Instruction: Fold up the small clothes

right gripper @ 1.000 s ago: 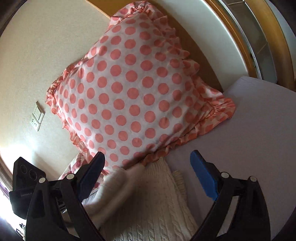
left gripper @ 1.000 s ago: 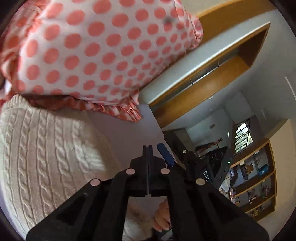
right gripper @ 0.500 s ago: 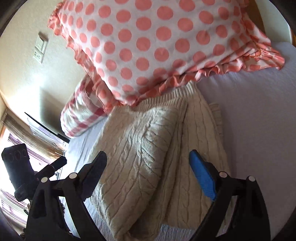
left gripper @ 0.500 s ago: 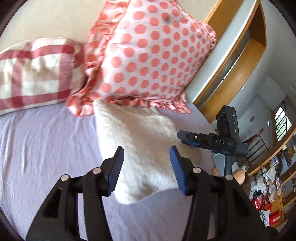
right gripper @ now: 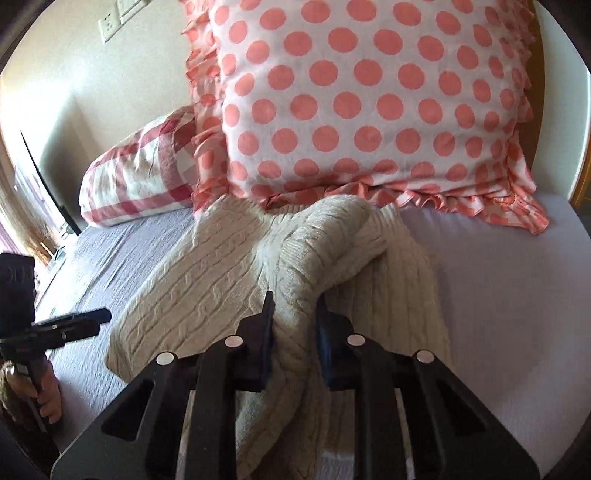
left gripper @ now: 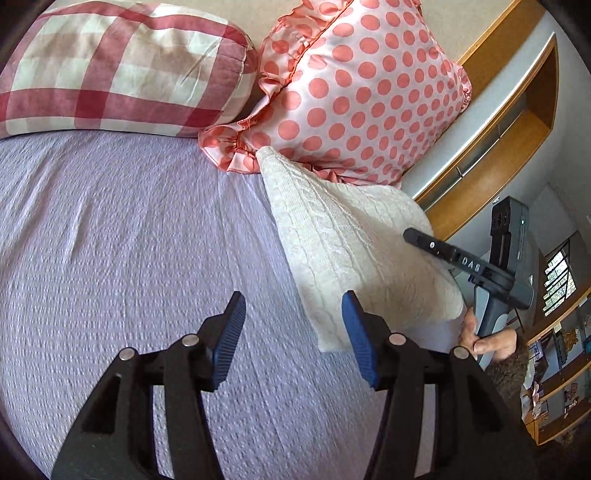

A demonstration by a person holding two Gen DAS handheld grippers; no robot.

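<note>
A cream cable-knit sweater (right gripper: 207, 280) lies on the lilac bedspread (left gripper: 110, 258), its far end against the polka-dot pillow. My right gripper (right gripper: 295, 314) is shut on a bunched fold of the sweater and lifts it into a ridge. In the left wrist view the sweater (left gripper: 351, 240) lies to the right, with the right gripper's body (left gripper: 480, 266) over its far edge. My left gripper (left gripper: 291, 325) is open and empty, above the bedspread just left of the sweater's near corner.
A pink polka-dot ruffled pillow (right gripper: 362, 99) and a red checked pillow (left gripper: 110, 70) lean at the head of the bed. A wooden bed frame and wardrobe (left gripper: 498, 122) stand to the right. A wall socket (right gripper: 110, 26) is on the wall.
My left gripper opened, let go and drew back from the sweater to over the bedspread. My right gripper, open before, closed on a fold of the sweater and raised it.
</note>
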